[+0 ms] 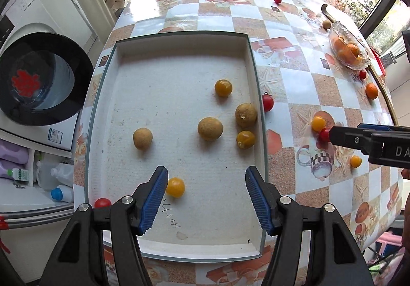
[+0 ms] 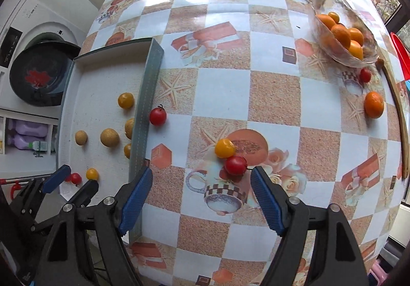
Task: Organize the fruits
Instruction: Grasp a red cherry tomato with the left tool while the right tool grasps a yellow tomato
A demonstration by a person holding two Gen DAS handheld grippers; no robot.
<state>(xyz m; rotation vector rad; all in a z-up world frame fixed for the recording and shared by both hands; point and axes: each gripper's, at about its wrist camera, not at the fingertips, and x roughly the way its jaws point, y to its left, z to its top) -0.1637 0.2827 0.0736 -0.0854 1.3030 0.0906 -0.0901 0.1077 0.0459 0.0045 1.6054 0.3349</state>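
A white tray [image 1: 179,55] lies on the patterned table and holds several brown longans and yellow tomatoes. My left gripper [image 1: 206,178] is open above the tray's near end, with a yellow tomato [image 1: 175,186] just beside its left finger. A red tomato [image 1: 102,202] sits at the tray's near left corner. My right gripper [image 2: 201,179] is open over the table right of the tray [image 2: 143,106]. A red tomato [image 2: 235,165] and a yellow tomato [image 2: 224,148] lie just ahead of it, close to its right finger.
A glass bowl [image 2: 343,29] of oranges stands at the far right, with a loose orange [image 2: 374,104] and red tomato [image 2: 365,75] near it. Another red tomato [image 2: 157,116] lies against the tray's outer wall. A washing machine [image 1: 38,75] is left of the table.
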